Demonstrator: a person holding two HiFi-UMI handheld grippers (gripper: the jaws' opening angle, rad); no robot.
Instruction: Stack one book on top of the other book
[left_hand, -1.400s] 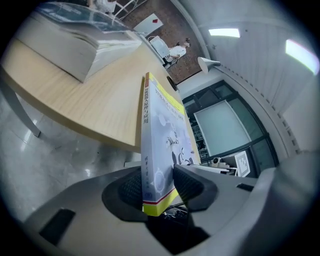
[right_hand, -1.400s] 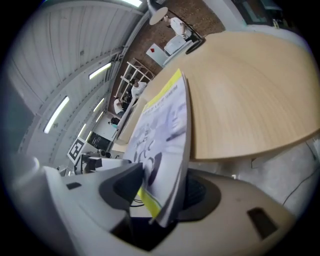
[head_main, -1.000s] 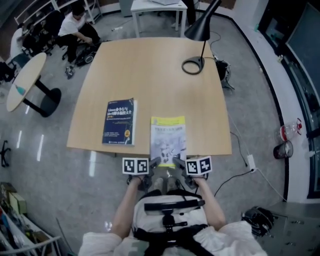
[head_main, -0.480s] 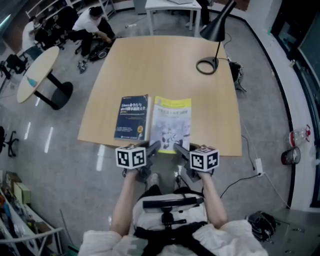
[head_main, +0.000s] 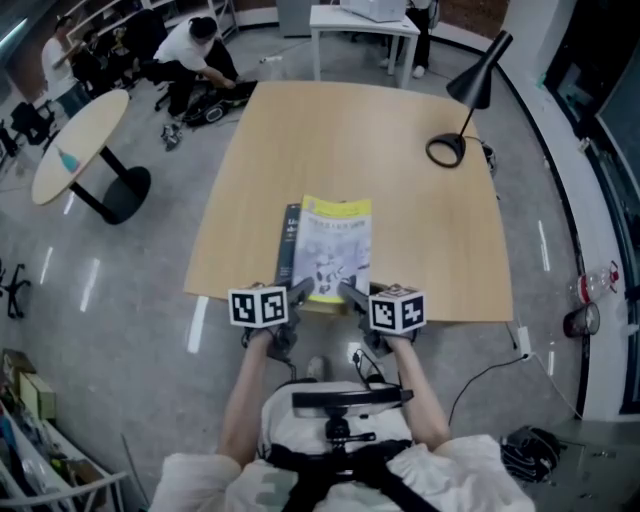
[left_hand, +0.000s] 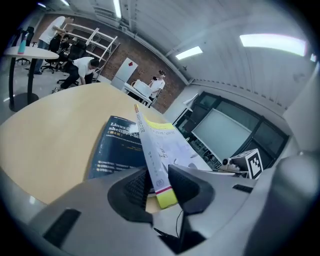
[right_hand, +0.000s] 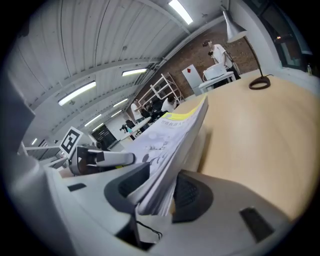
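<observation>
Yellow book (head_main: 335, 250), pinched at its near edge by our left gripper (head_main: 300, 293) and right gripper (head_main: 349, 293), hangs partly over the blue book (head_main: 288, 245) by the tabletop's (head_main: 400, 180) near edge. We should carry it left until the edges match, then lower it flat before letting go.

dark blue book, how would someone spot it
Look at the large light wooden table, near its front edge. The dark blue book lies flat there, mostly covered by the yellow and white book; its dark cover with white print sets it apart.
</observation>
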